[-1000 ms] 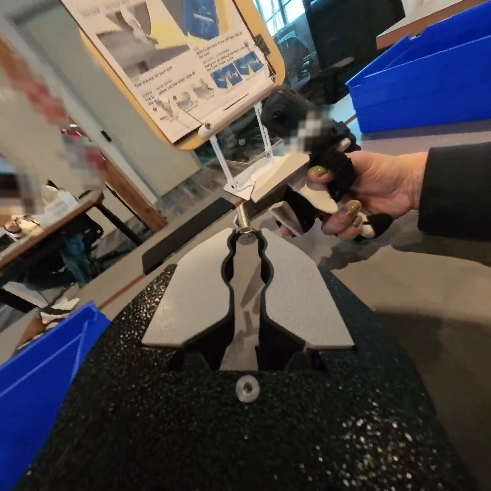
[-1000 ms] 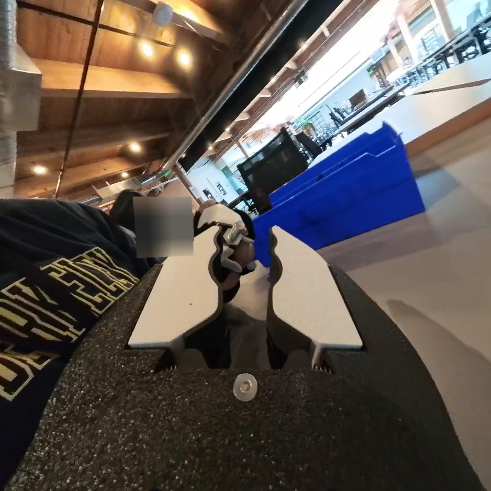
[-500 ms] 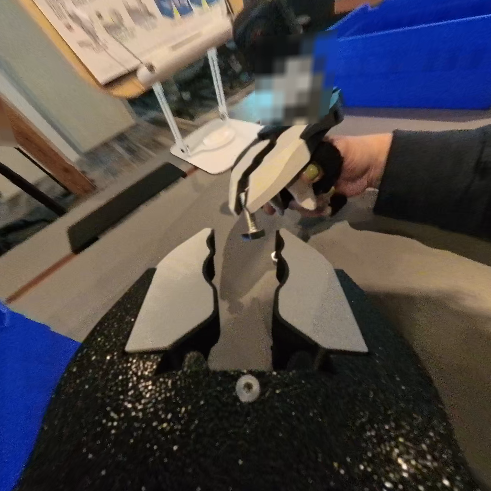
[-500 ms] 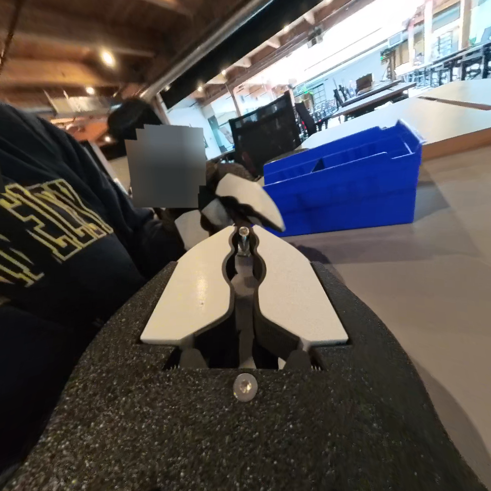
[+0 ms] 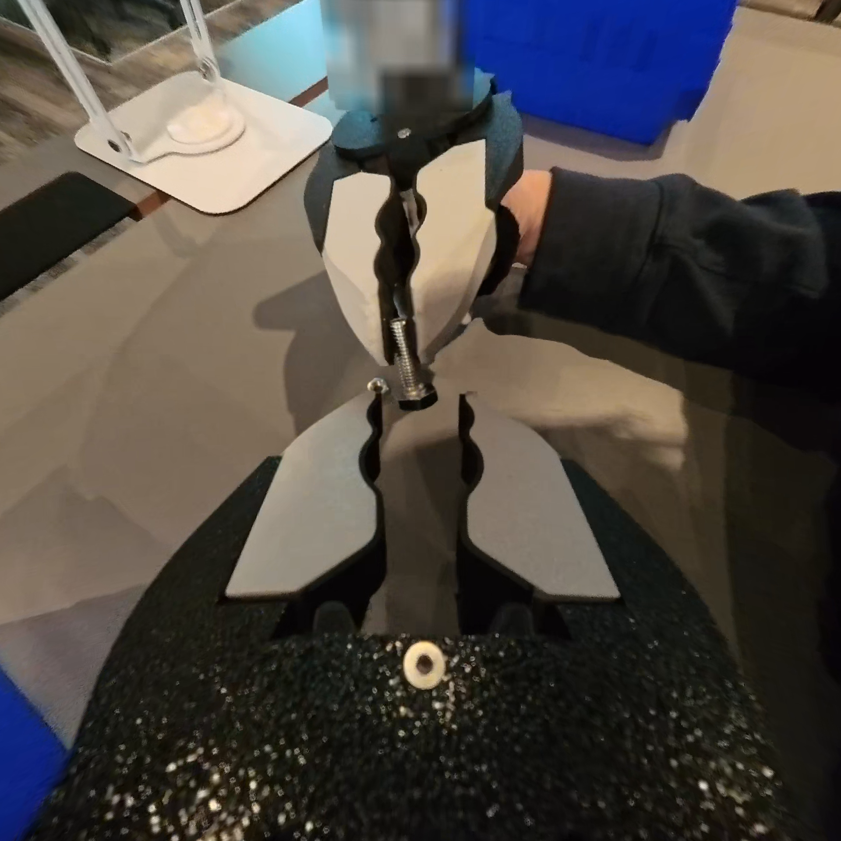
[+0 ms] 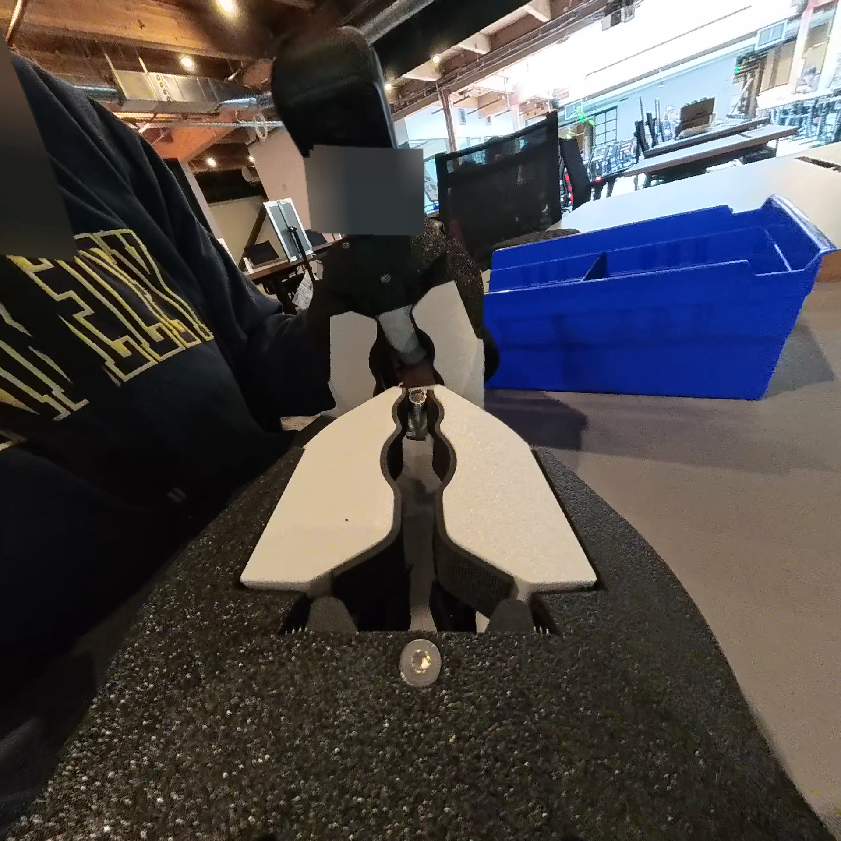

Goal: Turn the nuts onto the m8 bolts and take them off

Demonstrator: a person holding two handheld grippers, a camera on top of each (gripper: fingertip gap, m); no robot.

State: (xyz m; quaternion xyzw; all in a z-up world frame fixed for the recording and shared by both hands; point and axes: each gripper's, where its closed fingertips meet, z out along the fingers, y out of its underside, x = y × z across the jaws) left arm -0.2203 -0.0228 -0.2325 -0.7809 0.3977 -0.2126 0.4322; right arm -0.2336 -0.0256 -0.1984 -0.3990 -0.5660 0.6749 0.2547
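The bolt (image 5: 406, 359) hangs head-down, its threaded shank pinched between the fingertips of the right gripper (image 5: 400, 350), which is closed on it. The hex head sits just above the tabletop (image 5: 136, 364), at twelve o'clock from the left gripper (image 5: 416, 400). That gripper's jaws stand apart with nothing between them, the bolt head just beyond their tips. A small nut (image 5: 377, 386) lies on the table at about nine o'clock from the bolt head, touching or nearly touching the left fingertip.

Risks as I judge them: the grip is on threads only, near the fingertips, so a knock from the left gripper could tilt or drop the bolt. The nut is small and close to the fingertip; a careless approach could push it away.

A blue bin (image 6: 660, 318) sits at two o'clock in the right wrist view; its divided compartments show no contents from here. A white stand base (image 5: 205, 136) rests at eleven o'clock.
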